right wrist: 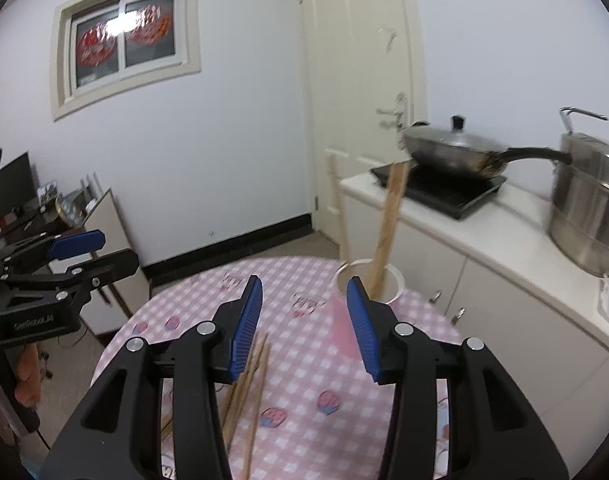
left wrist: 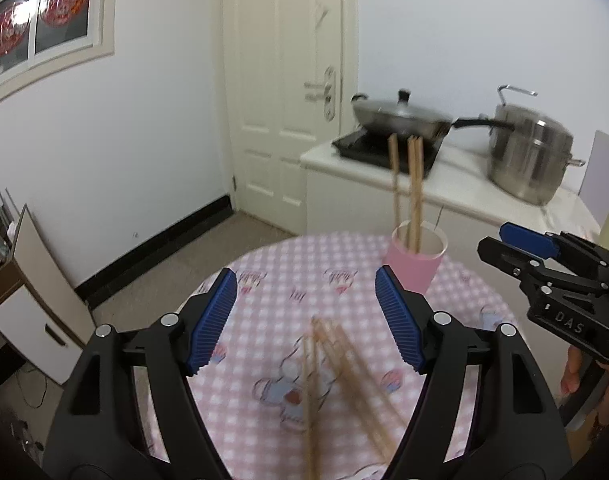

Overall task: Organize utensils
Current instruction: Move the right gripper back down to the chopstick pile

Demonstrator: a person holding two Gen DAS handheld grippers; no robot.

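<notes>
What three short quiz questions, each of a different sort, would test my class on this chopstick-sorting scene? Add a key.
1. True or false: the pink cup already holds some chopsticks standing upright.
2. Multiple choice: the loose chopsticks lie (A) on the checked tablecloth, (B) on the white counter, (C) inside the steel pot.
3. Fill in: both the left gripper and the right gripper are ____ and hold nothing.

Key: 1 true; 2 A; 3 open.
</notes>
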